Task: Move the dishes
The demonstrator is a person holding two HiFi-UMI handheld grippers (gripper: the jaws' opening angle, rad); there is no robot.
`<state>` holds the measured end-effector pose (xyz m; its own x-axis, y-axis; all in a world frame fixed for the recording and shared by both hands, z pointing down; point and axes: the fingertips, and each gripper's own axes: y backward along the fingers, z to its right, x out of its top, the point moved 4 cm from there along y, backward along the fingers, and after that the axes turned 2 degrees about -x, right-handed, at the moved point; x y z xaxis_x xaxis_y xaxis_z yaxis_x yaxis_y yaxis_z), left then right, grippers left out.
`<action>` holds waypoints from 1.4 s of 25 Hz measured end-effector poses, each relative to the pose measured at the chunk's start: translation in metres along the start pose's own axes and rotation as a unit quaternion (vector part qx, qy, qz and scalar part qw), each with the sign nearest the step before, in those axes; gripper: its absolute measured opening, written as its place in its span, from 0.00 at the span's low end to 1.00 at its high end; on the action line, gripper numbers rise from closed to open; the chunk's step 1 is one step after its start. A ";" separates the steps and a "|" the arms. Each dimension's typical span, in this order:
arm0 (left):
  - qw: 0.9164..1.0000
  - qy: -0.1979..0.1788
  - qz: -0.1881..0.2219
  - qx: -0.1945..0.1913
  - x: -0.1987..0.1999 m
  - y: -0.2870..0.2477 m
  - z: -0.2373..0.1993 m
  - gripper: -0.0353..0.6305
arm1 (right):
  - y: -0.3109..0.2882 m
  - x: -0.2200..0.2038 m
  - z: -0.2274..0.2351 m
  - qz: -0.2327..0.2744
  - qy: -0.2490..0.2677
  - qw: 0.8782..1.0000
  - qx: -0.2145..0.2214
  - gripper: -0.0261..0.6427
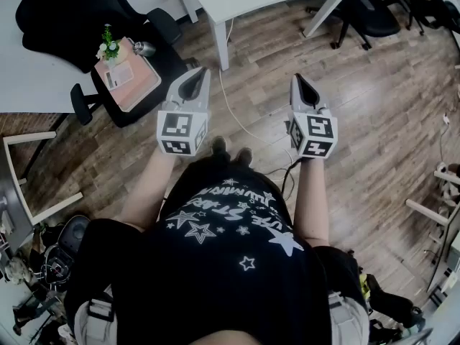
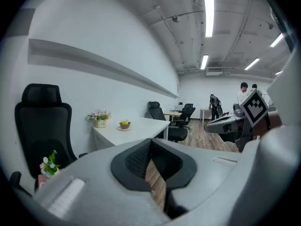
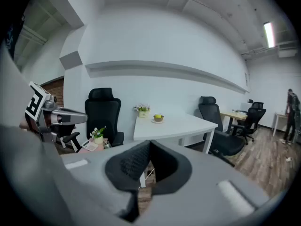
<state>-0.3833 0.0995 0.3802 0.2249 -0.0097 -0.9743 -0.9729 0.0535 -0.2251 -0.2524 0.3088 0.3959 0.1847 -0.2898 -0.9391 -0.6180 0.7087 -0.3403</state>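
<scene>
Left gripper (image 2: 150,142) jaws together, black ribbed pads touching at the tips, nothing clamped. Only a strip of floor visible through the slit below the tips. Right gripper (image 3: 149,145) the same: jaws closed tip to tip, empty.

Small brown bowl (image 2: 124,124) with something yellow inside sits on a white saucer (image 2: 124,128), well ahead of both pairs of jaws and touching neither. Appears up and to the left of the closed tips in the left gripper view. In the right gripper view the bowl (image 3: 158,118) appears just above and slightly right of the tips. Rests on a white rectangular table (image 2: 141,130) near the wall end, beside a pale pot of pink and white flowers (image 2: 99,119).

From the head view, both grippers held out side by side, apart from each other, in front of a black star-print T-shirt (image 1: 230,243), marker cubes facing up. Brown wood-plank floor (image 1: 374,106) beneath, thin white cable (image 1: 237,117) running between the two grippers. Black office chair (image 1: 65,9) to the left of the left gripper, carrying a pink tray (image 1: 128,77) with a small potted plant (image 1: 109,47). Far down the room in the left gripper view, people (image 2: 242,93) standing, too small for detail.
</scene>
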 end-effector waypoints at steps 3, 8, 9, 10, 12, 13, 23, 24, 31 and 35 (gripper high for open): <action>1.000 0.000 0.002 0.004 0.001 0.003 -0.009 0.07 | -0.002 0.003 -0.009 0.000 0.004 1.000 0.005 0.05; 1.000 0.013 -0.007 0.008 -0.008 0.009 -0.020 0.07 | -0.006 0.006 -0.014 -0.004 0.004 1.000 0.005 0.05; 1.000 0.016 -0.011 0.009 -0.011 0.010 -0.022 0.07 | -0.007 0.007 -0.013 -0.006 0.003 1.000 0.004 0.05; 1.000 0.020 -0.014 0.009 -0.013 0.011 -0.024 0.07 | -0.008 0.007 -0.013 -0.007 0.001 1.000 0.004 0.05; 1.000 0.023 -0.017 0.011 -0.016 0.012 -0.030 0.07 | -0.013 0.006 -0.014 -0.010 -0.003 1.000 0.003 0.05; 1.000 0.024 -0.017 0.012 -0.017 0.012 -0.033 0.07 | -0.015 0.006 -0.015 -0.012 -0.005 1.000 0.002 0.05; 1.000 0.024 -0.004 -0.007 -0.017 -0.003 -0.082 0.07 | -0.054 0.022 -0.032 0.015 -0.025 1.000 -0.010 0.17; 1.000 0.023 -0.004 -0.009 -0.015 -0.007 -0.084 0.07 | -0.057 0.022 -0.033 0.011 -0.027 1.000 -0.004 0.24; 1.000 0.021 -0.011 0.001 -0.011 -0.042 -0.095 0.07 | -0.088 0.018 -0.003 -0.015 -0.037 0.999 0.010 0.31; 0.999 0.021 -0.028 0.018 -0.013 -0.074 -0.098 0.07 | -0.125 0.015 0.035 -0.023 -0.042 0.999 0.021 0.31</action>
<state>-0.3196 -0.0019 0.4095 0.2758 -0.0554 -0.9596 -0.9560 0.0886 -0.2798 -0.1459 0.2386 0.4228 0.2777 -0.2690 -0.9222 -0.5744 0.7230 -0.3839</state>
